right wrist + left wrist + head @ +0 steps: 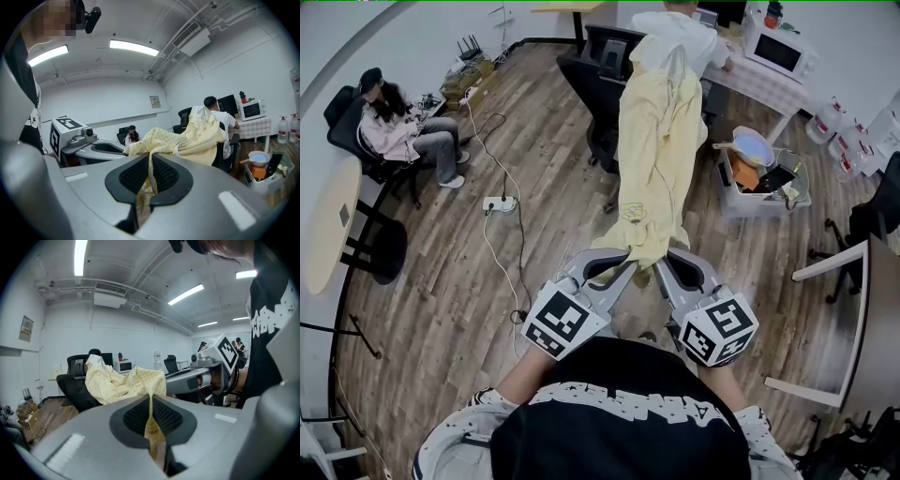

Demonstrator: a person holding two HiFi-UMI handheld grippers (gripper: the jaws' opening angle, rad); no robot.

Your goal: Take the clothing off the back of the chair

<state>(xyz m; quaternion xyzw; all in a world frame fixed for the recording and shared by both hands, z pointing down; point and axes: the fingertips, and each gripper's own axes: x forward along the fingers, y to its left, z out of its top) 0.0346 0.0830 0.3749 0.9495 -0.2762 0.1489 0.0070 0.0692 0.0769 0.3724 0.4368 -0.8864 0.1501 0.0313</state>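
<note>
We clench 2 grippers on yellow garment (656,141). Left gripper (622,265) pinches near hem; fabric fold runs between its closed jaws. Right gripper (664,270) pinches same hem just to right, 2 side by side. Garment stretches from our jaws to far black chair (598,89), far end draped over chair back. Person in white (680,33) sits beyond chair.

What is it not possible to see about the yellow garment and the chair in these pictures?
- Chair back: head view, covered by the yellow garment; any snag is hidden.
- Garment's print: head view, too small to read.
- Person behind chair: right gripper view, mostly hidden by garment.
</note>
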